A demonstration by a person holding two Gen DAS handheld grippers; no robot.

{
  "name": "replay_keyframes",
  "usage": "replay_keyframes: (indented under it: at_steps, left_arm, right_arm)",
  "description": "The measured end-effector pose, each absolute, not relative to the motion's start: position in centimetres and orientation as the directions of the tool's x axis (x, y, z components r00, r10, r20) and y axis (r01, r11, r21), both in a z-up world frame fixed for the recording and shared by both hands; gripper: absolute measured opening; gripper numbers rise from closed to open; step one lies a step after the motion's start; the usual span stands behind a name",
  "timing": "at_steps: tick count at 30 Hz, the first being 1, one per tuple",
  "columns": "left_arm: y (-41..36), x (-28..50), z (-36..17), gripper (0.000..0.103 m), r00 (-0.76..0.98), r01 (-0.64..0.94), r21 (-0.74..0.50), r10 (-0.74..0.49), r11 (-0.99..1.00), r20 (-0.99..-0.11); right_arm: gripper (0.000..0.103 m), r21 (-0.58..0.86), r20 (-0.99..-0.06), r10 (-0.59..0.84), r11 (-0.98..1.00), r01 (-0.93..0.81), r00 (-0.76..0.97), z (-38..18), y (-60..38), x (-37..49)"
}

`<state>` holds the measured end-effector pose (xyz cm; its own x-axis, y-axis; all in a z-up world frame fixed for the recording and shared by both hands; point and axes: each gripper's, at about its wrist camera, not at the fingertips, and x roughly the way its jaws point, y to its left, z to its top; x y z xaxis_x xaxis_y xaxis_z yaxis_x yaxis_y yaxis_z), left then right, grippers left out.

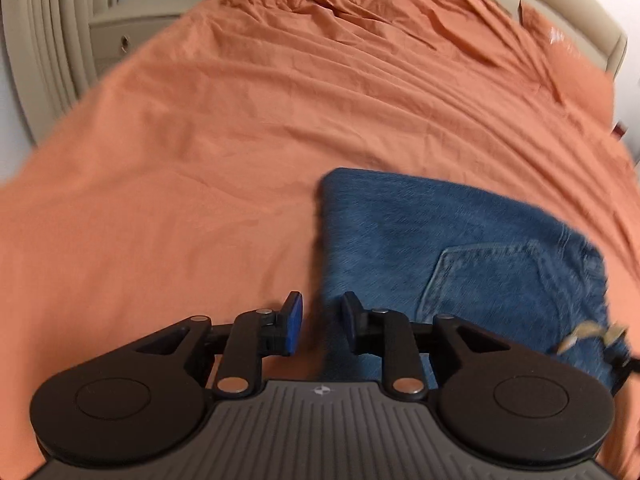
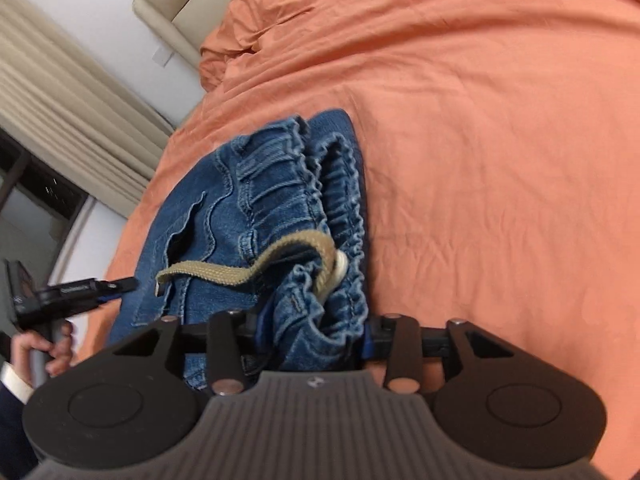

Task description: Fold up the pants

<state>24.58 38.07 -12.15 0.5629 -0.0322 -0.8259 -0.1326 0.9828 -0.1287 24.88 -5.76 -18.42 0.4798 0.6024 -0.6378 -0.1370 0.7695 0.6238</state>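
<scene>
Pants (image 1: 460, 252), blue denim, folded into a thick stack on the orange bedsheet (image 1: 240, 140). Left wrist view: stack lies ahead and to the right of the left gripper (image 1: 321, 320); its near left edge runs down between the two blue-padded fingers (image 1: 294, 322). Jaws narrowly apart, pads clear of the cloth on both sides, nothing gripped. Back pocket facing up; tan drawstring (image 1: 584, 334) at the stack's right end, blurred. Beige headboard (image 1: 580, 12) along the far edge of the bed.

Right wrist view: a hand (image 2: 52, 350) at far left holds the left gripper (image 2: 120, 286), its tip at the stack's left edge. Elastic waistband (image 2: 312, 196) bunched and facing the camera, drawstring looped across it. Right gripper (image 2: 312, 338) sits at the near waistband; denim fills the gap between its moderately open fingers. Pads mostly hidden by cloth, so cannot tell whether they press on it
</scene>
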Motion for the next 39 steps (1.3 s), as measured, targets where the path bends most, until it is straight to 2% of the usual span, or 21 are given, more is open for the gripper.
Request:
replay_keyframes:
  at_steps: [2,6,8,9,12,18,28,36,37,38,39]
  left_arm:
    - [38.1,23.1,-10.8,0.027,0.552,-0.135,-0.051,0.032,0.99,-0.833]
    - [37.5,19.3,-7.8,0.027,0.578,-0.101,-0.013,0.048,0.995,-0.814]
    - [35.8,18.0,-6.9,0.027,0.599,-0.073,0.0,0.044,0.997,-0.8]
    - [34.8,17.4,-6.8,0.028,0.614,-0.054,0.005,0.037,0.999,-0.788]
    - [31.7,16.4,-7.9,0.027,0.643,-0.042,0.019,0.042,0.999,-0.764]
    - [30.6,15.5,-12.9,0.02,0.61,-0.062,0.026,0.058,0.998,-0.79]
    - [31.8,15.2,-16.5,0.02,0.563,-0.109,0.018,0.077,0.994,-0.823]
    - [30.8,15.5,-14.5,0.021,0.559,-0.116,0.093,0.142,0.989,-0.817]
    - [30.4,15.2,-13.8,0.021,0.566,-0.119,0.103,0.152,0.988,-0.811]
    - [30.1,14.8,-13.0,0.021,0.578,-0.116,0.109,0.156,0.987,-0.801]
    - [29.7,14.4,-12.0,0.021,0.594,-0.111,0.116,0.159,0.987,-0.788]
  right_arm:
    - [0.048,0.553,-0.655,0.558,0.814,-0.179,0.51,-17.0,-5.7,24.3]
    - [0.048,0.402,-0.65,0.474,0.878,-0.26,0.593,-13.5,-6.2,22.6]
    - [0.046,0.346,-0.626,0.462,0.887,-0.307,0.628,-12.0,-5.9,22.0]
    - [0.039,0.323,-0.616,0.462,0.887,-0.331,0.638,-11.5,-5.4,21.8]
    - [0.03,0.292,-0.605,0.48,0.876,-0.383,0.636,-11.0,-3.5,21.8]
    - [0.029,0.183,-0.663,0.405,0.903,-0.389,0.629,-13.0,-0.8,21.7]
    - [0.028,0.125,-0.667,0.376,0.907,-0.401,0.643,-17.3,-0.1,21.1]
    - [0.029,0.174,-0.708,0.389,0.905,-0.388,0.589,-16.0,-0.2,22.7]
    - [0.03,0.179,-0.713,0.391,0.904,-0.387,0.582,-15.4,-0.2,22.8]
    - [0.035,0.187,-0.715,0.393,0.904,-0.384,0.579,-14.7,-0.3,22.8]
    - [0.045,0.193,-0.713,0.394,0.905,-0.378,0.58,-13.8,-0.5,22.8]
